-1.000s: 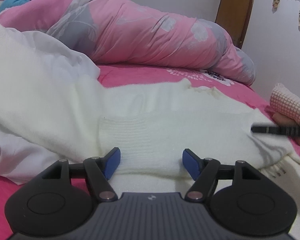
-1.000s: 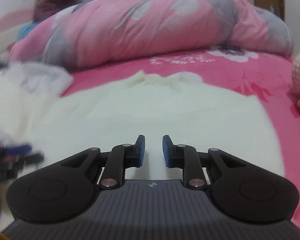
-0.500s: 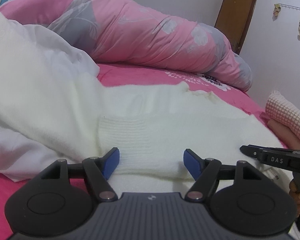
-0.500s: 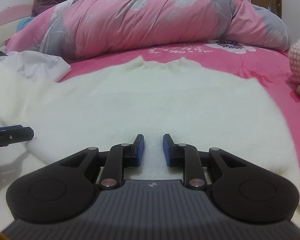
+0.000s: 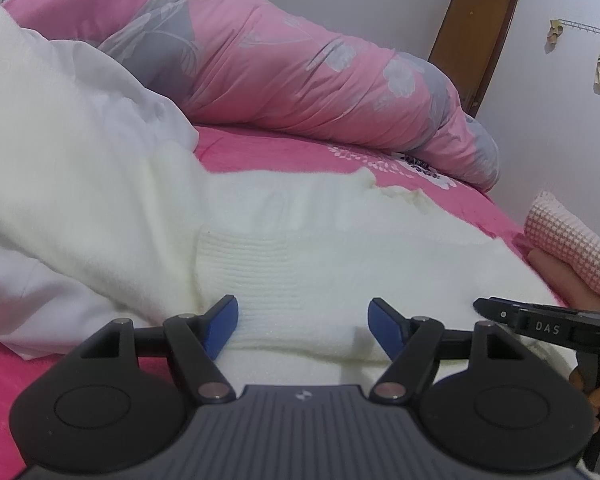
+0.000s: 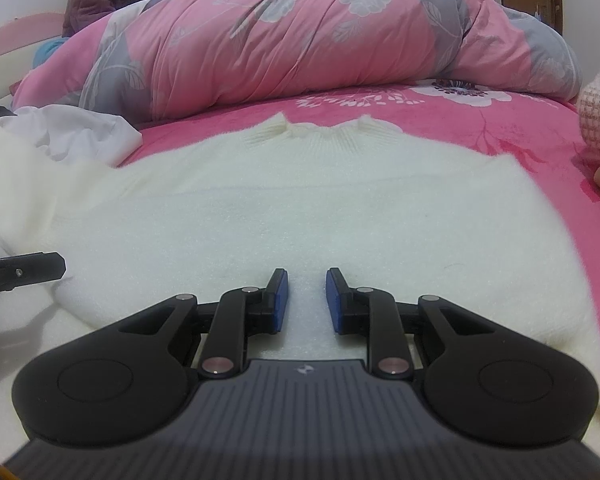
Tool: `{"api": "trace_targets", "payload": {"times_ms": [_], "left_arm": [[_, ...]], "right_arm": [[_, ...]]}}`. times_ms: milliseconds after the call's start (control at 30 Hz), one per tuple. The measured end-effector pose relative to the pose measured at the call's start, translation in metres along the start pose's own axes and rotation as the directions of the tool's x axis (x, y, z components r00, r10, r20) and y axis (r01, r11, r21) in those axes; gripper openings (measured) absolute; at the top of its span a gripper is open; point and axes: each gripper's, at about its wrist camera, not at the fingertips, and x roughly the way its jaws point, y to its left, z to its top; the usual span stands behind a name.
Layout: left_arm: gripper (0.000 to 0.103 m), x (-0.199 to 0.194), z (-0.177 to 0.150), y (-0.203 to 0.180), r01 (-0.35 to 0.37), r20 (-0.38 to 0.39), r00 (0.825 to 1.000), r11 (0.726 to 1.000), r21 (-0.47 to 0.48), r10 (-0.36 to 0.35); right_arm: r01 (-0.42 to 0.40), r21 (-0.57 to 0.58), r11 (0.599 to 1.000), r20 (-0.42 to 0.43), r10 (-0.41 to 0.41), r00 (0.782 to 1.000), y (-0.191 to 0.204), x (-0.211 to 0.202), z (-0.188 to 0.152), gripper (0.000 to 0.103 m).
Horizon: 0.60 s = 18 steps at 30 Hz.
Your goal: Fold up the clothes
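Hovering low over the cream sweater (image 6: pixel 320 216) spread flat on the pink bedsheet (image 6: pixel 520 136), my left gripper (image 5: pixel 303 322) gapes wide and empty, my right gripper (image 6: pixel 303 298) nearly closed, pinching nothing. Soft, light, floppy knit; I'd take its near hem.

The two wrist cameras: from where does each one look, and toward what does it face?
Left wrist: sits behind the left gripper, facing over the white sweater toward the pink quilt and door; the right gripper and fingers show at right.
Right wrist: sits behind the right gripper, facing the sweater's collar; the left gripper's tip shows at left.
Shared: sweater, quilt, pink bedsheet.
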Motion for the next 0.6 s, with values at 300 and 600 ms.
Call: {"api": "trace_targets", "payload": {"times_ms": [300, 600], "left_arm": [[0.073, -0.0002, 0.0005, 0.0009, 0.006, 0.0, 1.0, 1.0, -0.006, -0.006], [0.074, -0.0001, 0.0004, 0.0014, 0.008, -0.001, 1.0, 1.0, -0.006, -0.008]], "right_arm": [[0.0, -0.001, 1.0, 0.004, 0.0, 1.0, 0.0001, 0.0008, -0.0009, 0.02], [-0.001, -0.001, 1.0, 0.007, 0.001, 1.0, -0.0006, 0.0012, -0.0019, 0.02]]}}
